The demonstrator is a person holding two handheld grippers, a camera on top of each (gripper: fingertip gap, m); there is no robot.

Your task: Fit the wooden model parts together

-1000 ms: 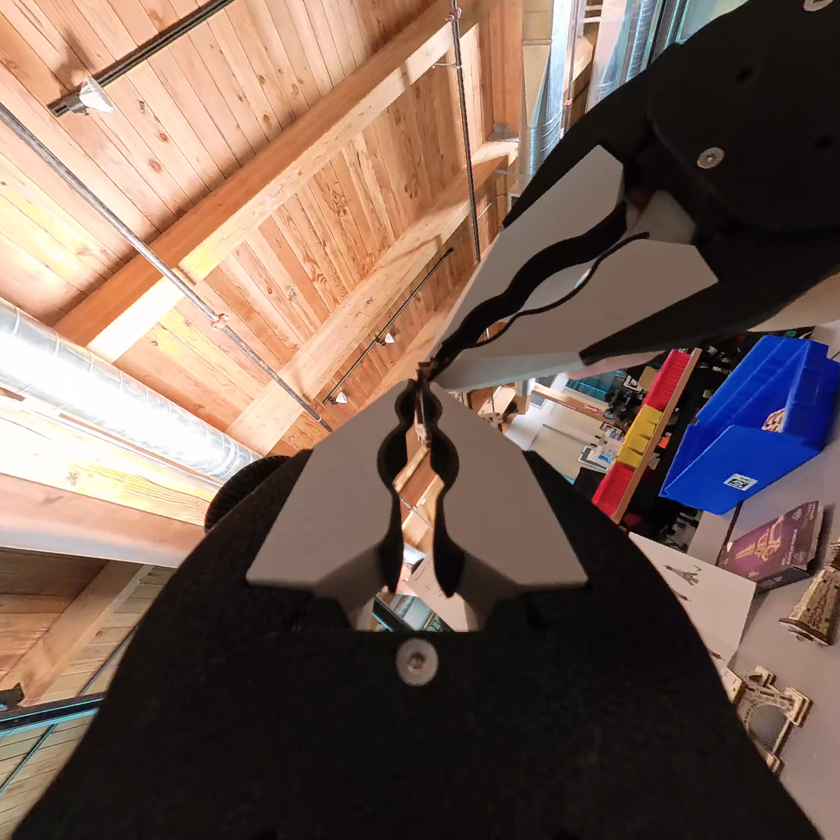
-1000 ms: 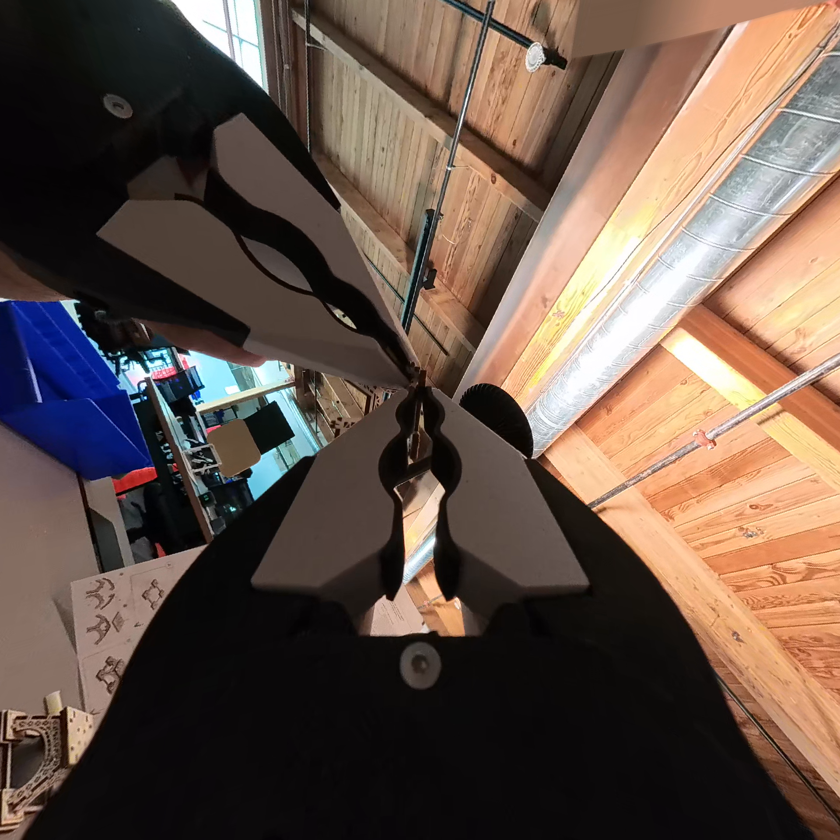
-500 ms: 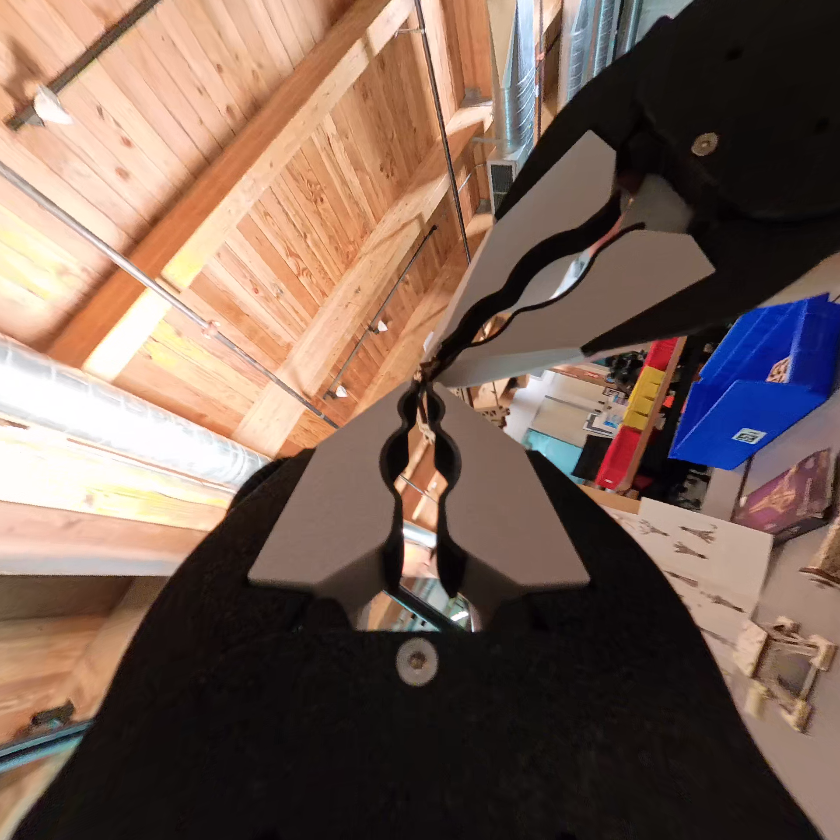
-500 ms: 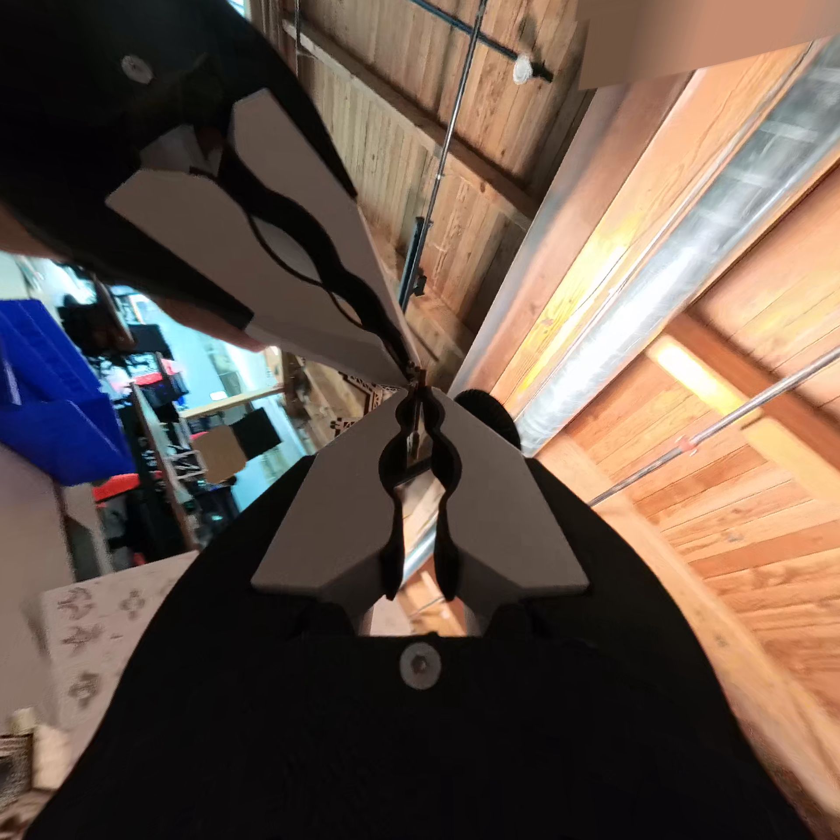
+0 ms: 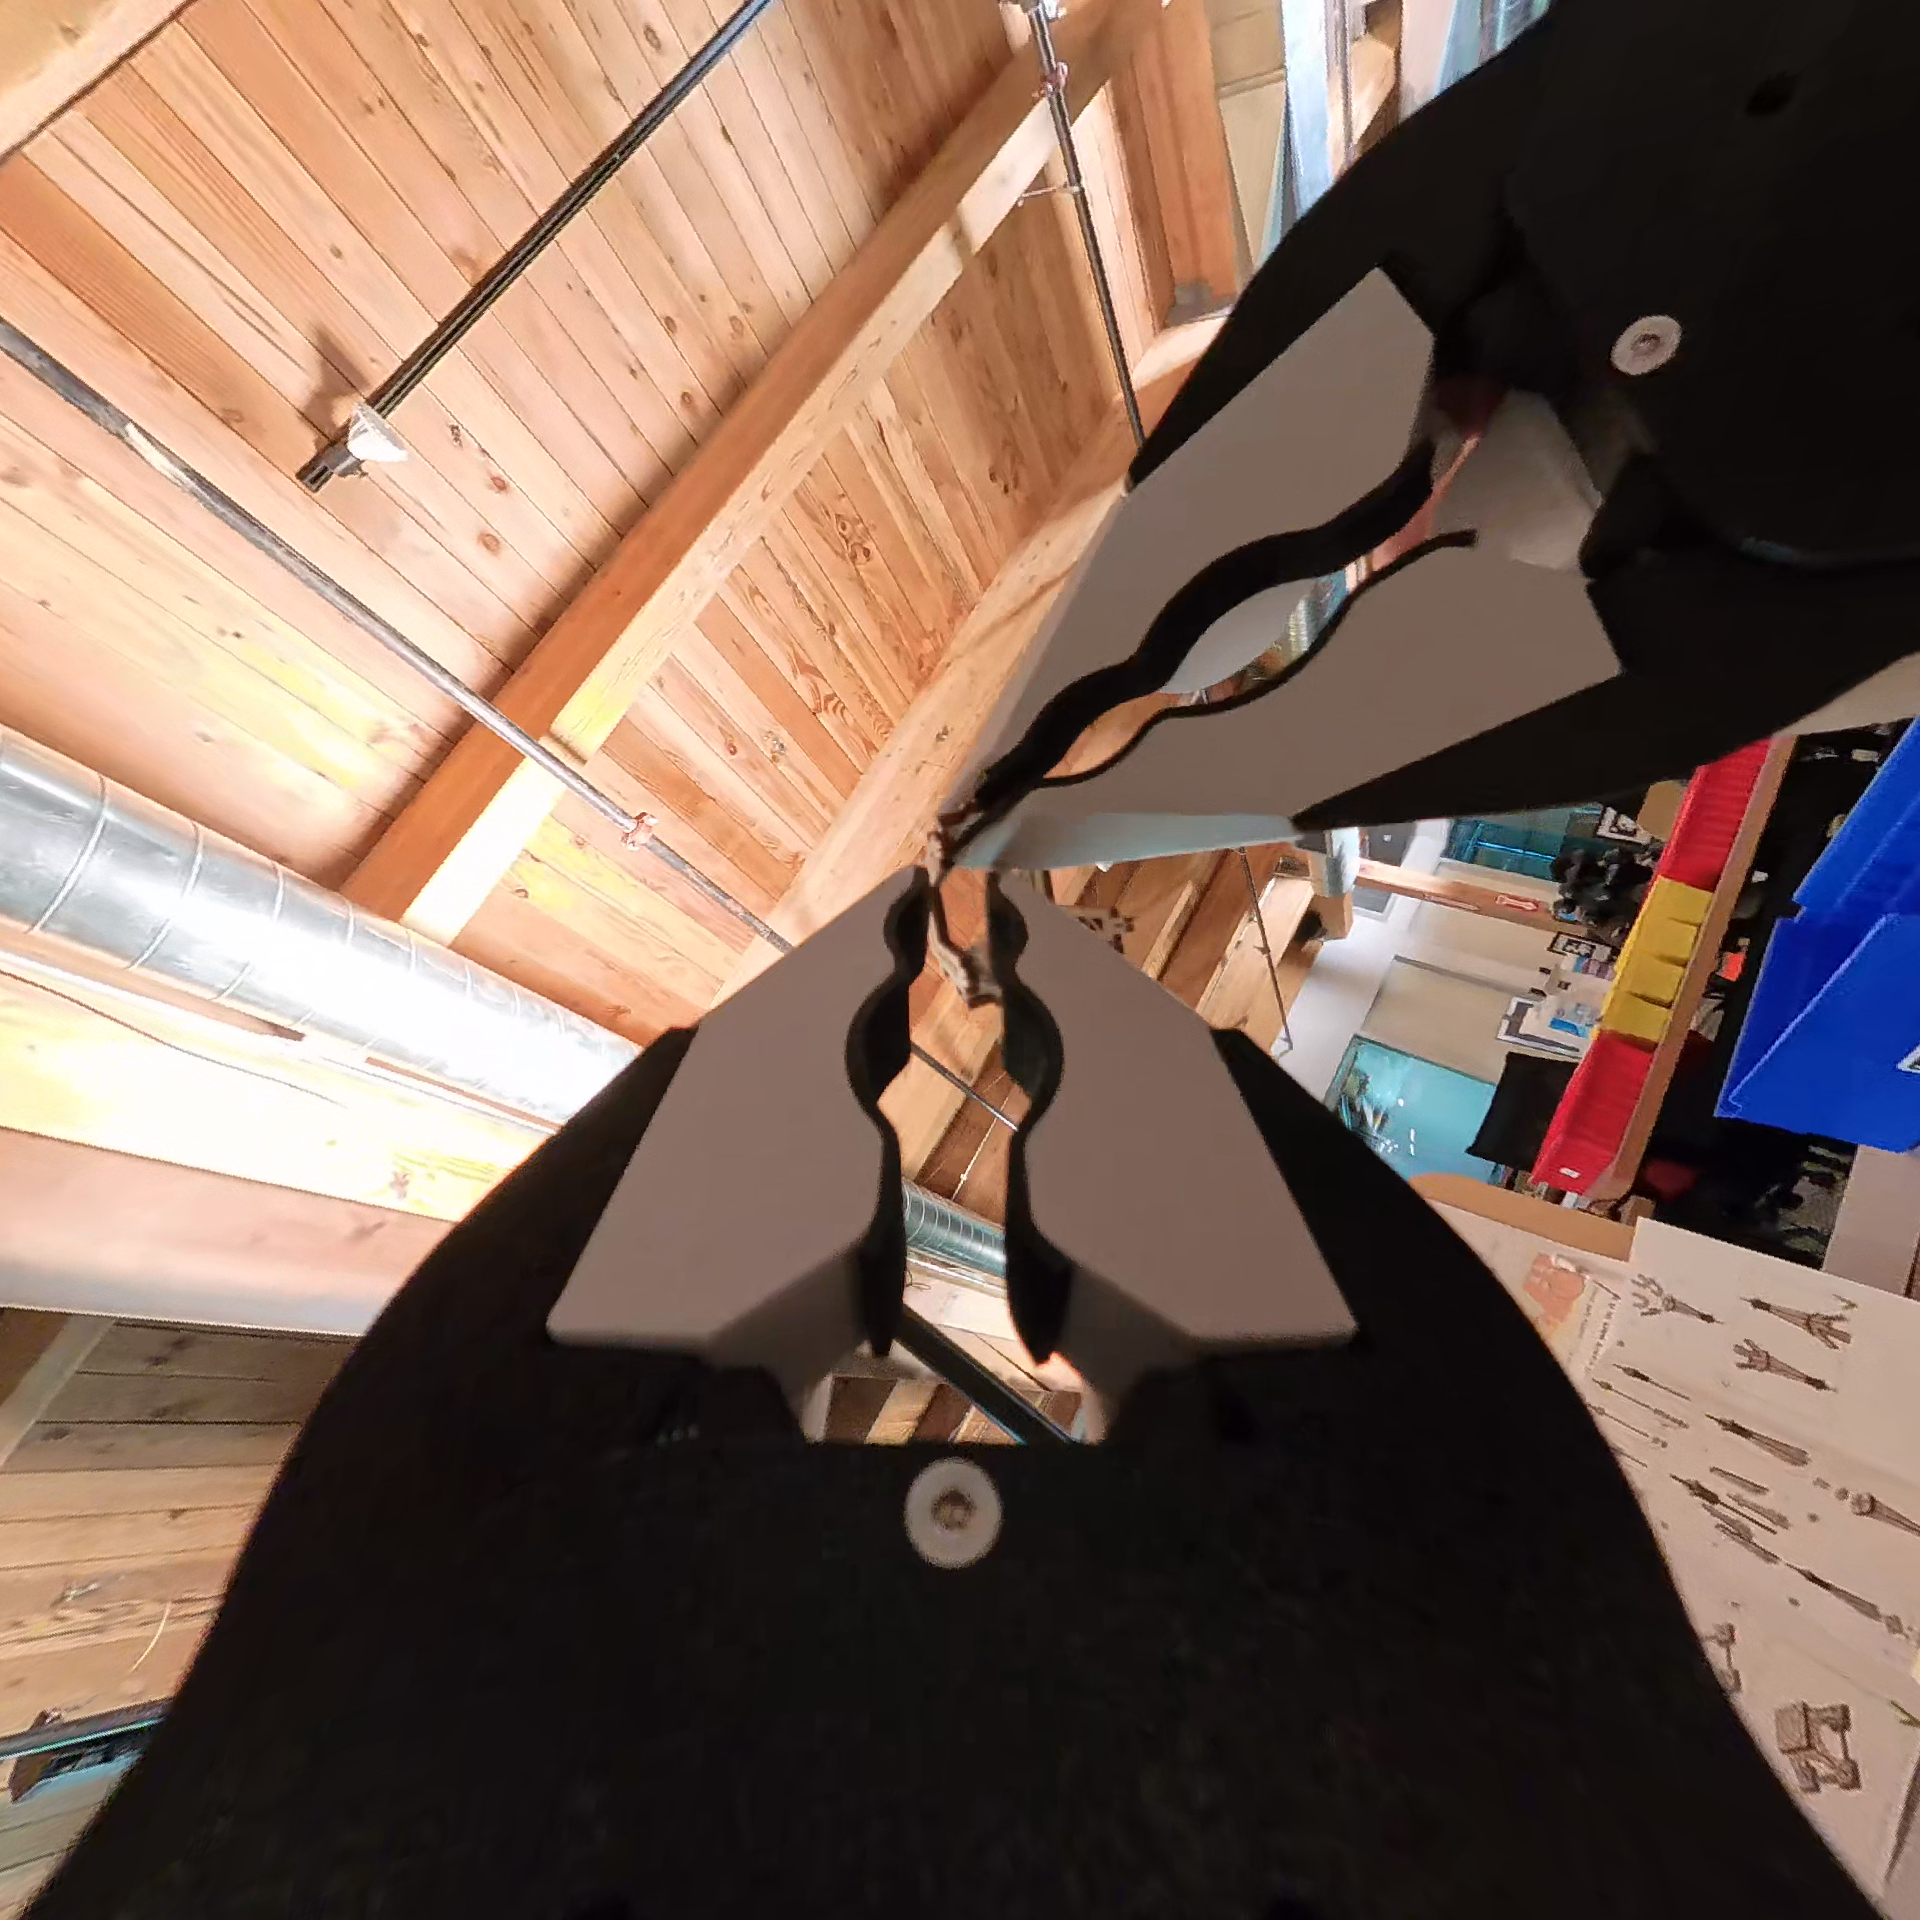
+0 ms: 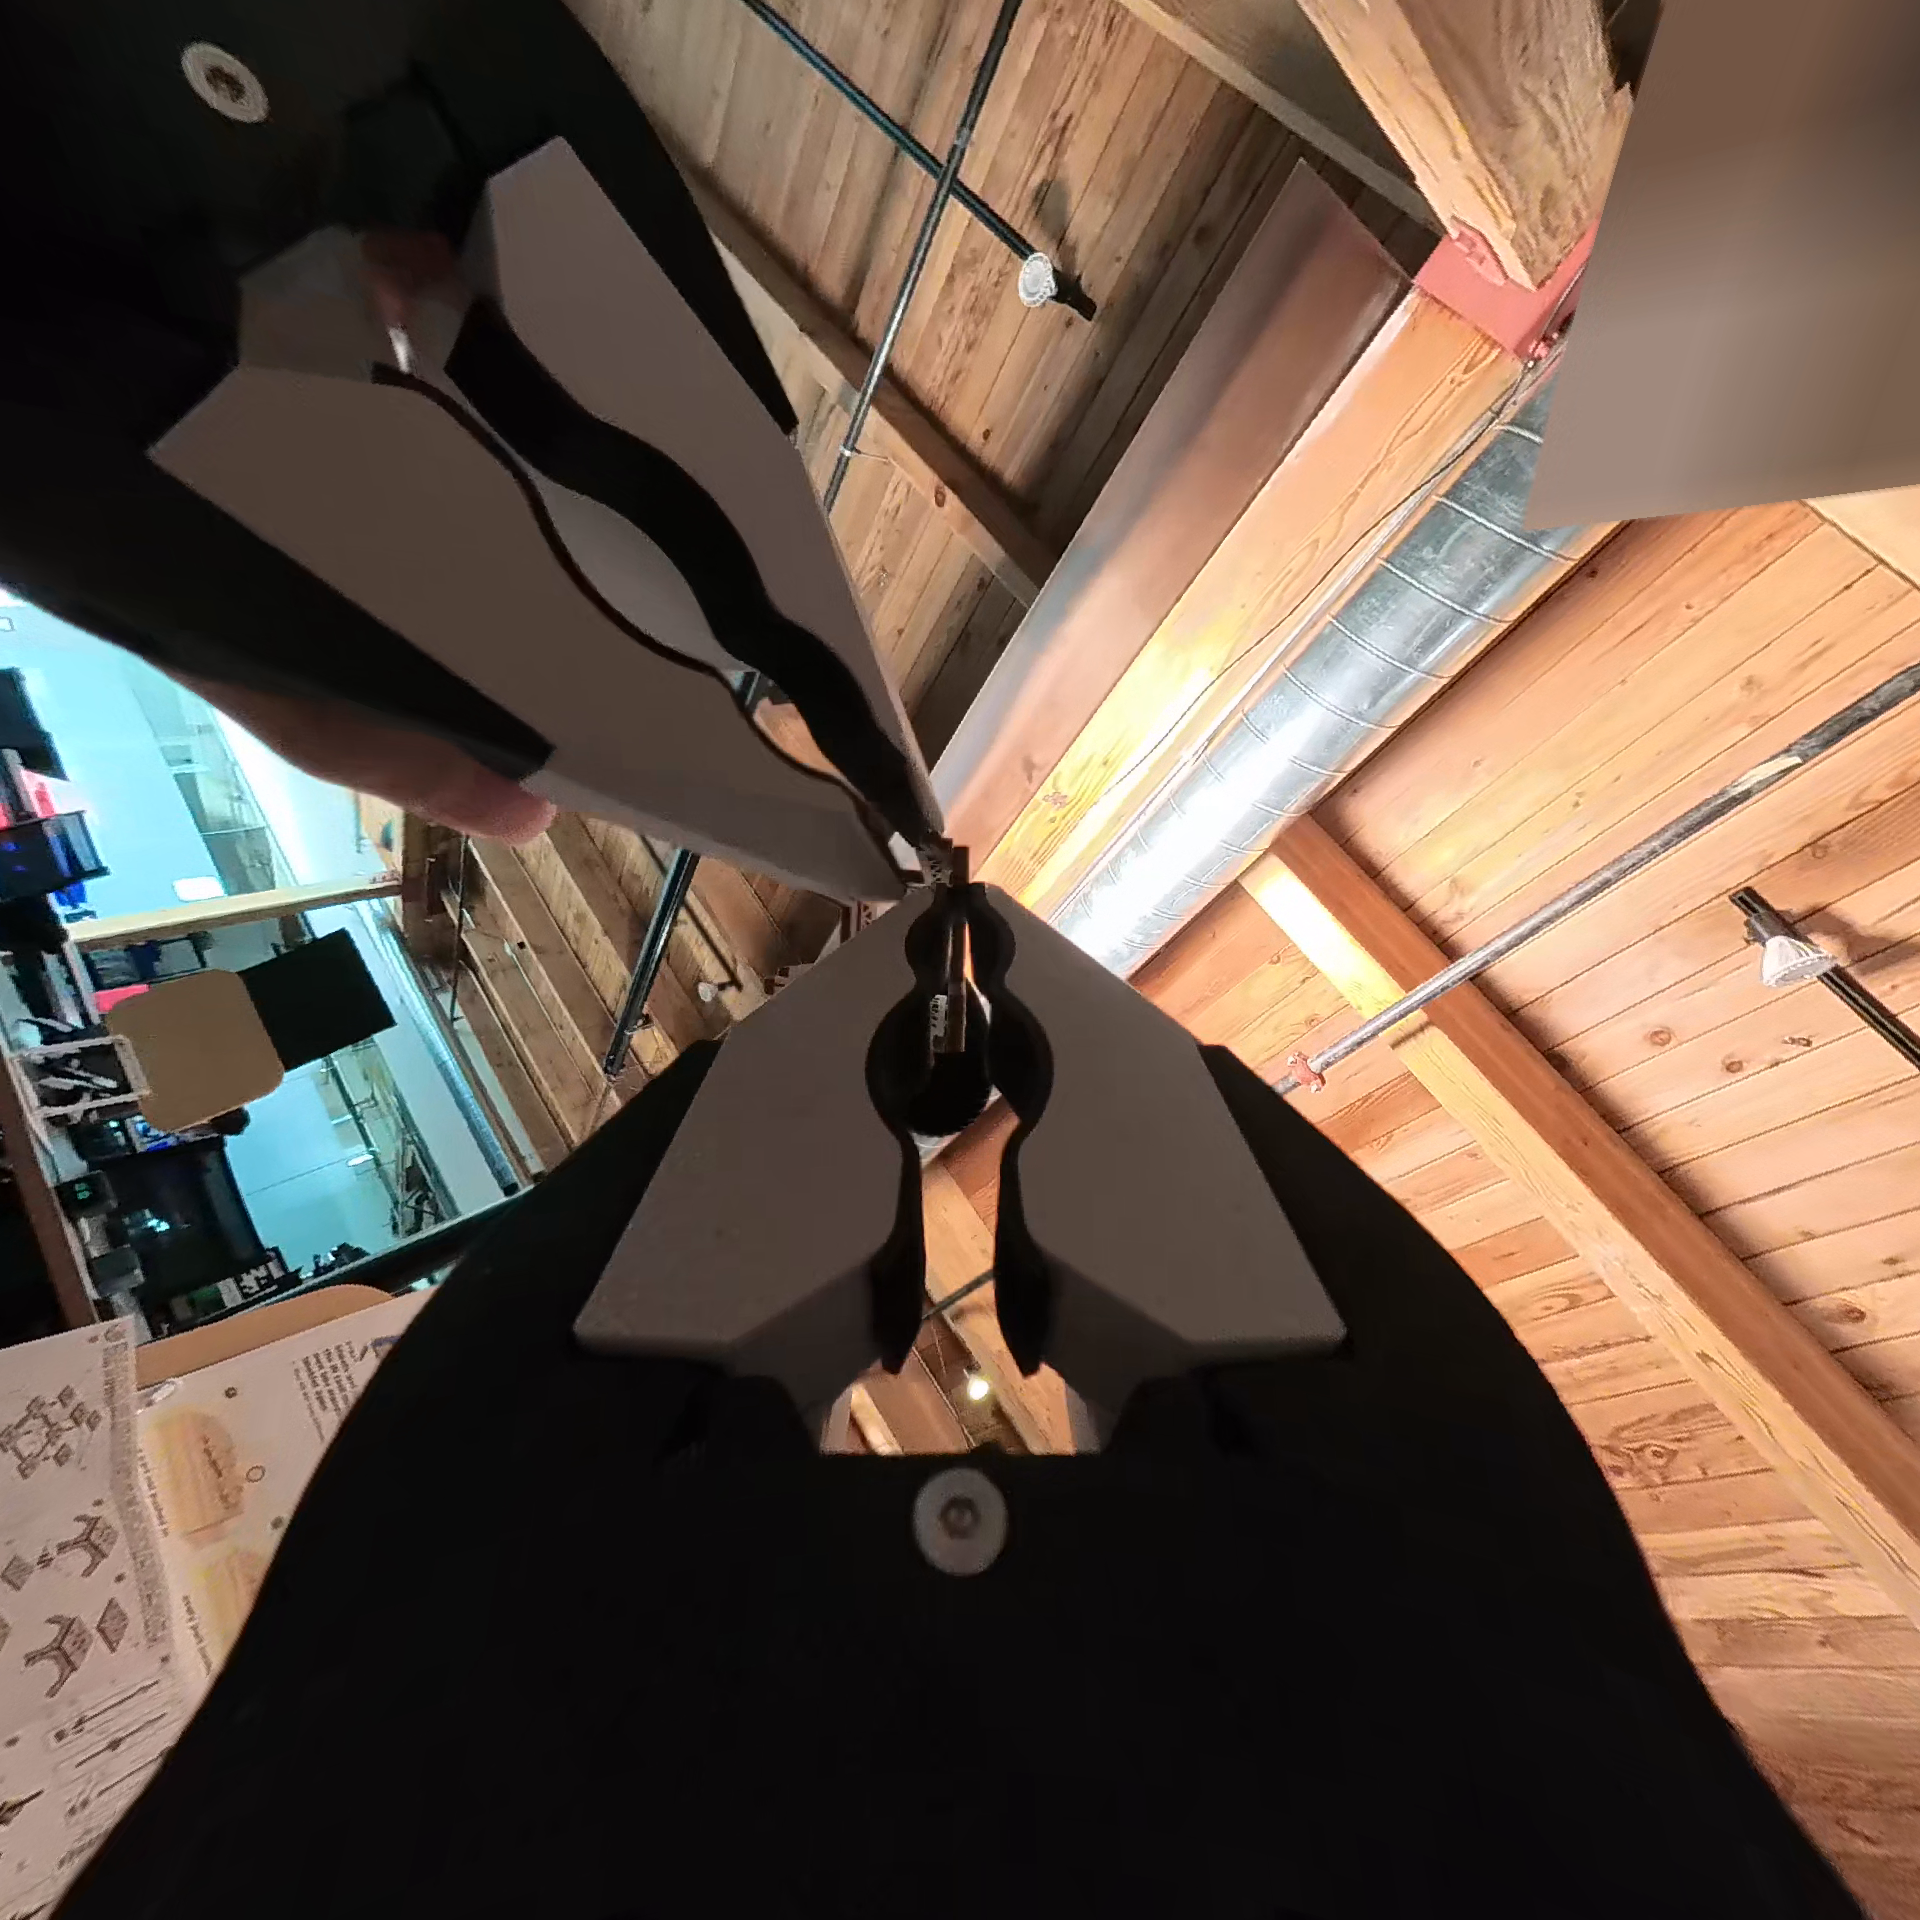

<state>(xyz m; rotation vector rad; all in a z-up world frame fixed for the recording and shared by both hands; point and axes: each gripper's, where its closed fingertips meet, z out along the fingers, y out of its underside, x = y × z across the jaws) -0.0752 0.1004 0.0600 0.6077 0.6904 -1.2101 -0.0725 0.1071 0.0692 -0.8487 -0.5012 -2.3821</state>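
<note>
Both grippers point up at the ceiling and meet tip to tip. In the left wrist view, my left gripper has its fingertips a narrow gap apart. A thin wooden part hangs slanted in that gap. My right gripper comes in from the upper right, shut on the top end of that part. In the right wrist view, my right gripper is shut on a thin wooden part seen edge-on. My left gripper reaches in from the upper left, and its tips touch the part's end.
Blue bins and red and yellow bins stand at the right. A printed parts sheet lies below them and shows in the right wrist view. A hand grips the left tool. A silver duct runs overhead. My left and right fingertips are right by each other.
My left gripper's fingertips were pressed together and now stand slightly apart around the wooden part. Both tools have tilted a little. The right gripper stays shut.
</note>
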